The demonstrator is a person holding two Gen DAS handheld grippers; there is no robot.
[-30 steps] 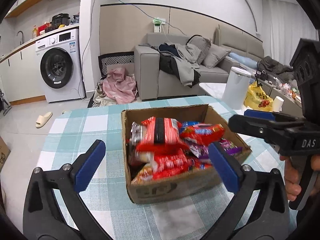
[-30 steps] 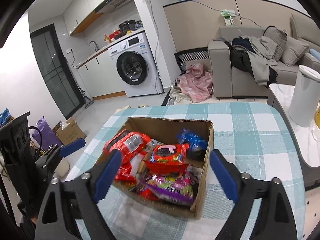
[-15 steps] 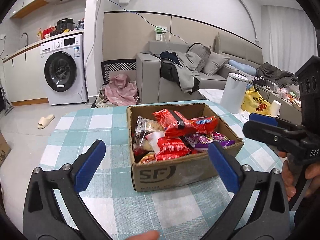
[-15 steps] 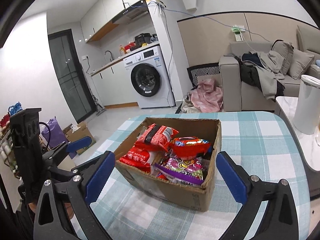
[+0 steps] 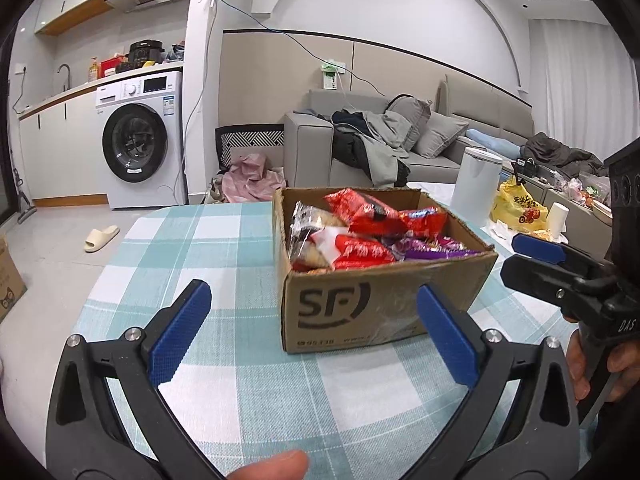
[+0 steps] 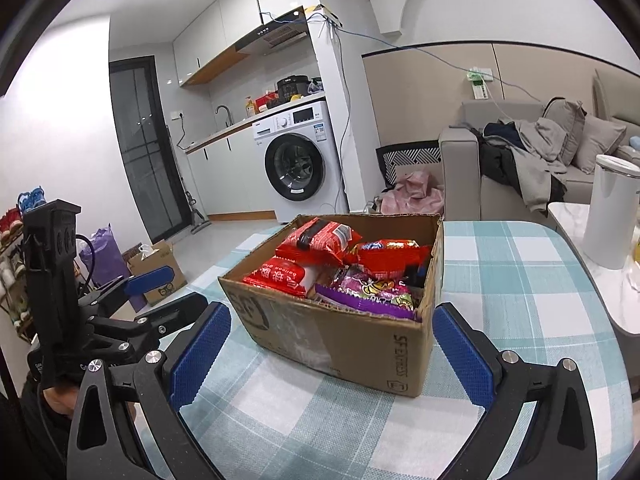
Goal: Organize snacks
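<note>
A brown cardboard SF box (image 5: 372, 308) stands on the teal checked tablecloth (image 5: 224, 248), filled with several snack packets: red ones (image 5: 360, 208) and a purple one (image 5: 436, 250). My left gripper (image 5: 316, 332) is open and empty, held in front of the box's near side. My right gripper (image 6: 332, 352) is open and empty, facing the box (image 6: 340, 336) from its other corner. Each gripper also shows in the other's view, the right one (image 5: 560, 276) beside the box, the left one (image 6: 132, 304) off to the left.
A white bin (image 6: 612, 208) stands on a marble table right of the checked table. A yellow bag (image 5: 518, 208) and a paper roll (image 5: 558, 218) lie there too. A sofa (image 5: 400, 148), a washing machine (image 5: 140, 148) and a floor carton (image 6: 158, 264) are behind.
Both grippers have pulled back and lowered from above the box, so its front face with the SF logo now shows. The box and snacks stay in place.
</note>
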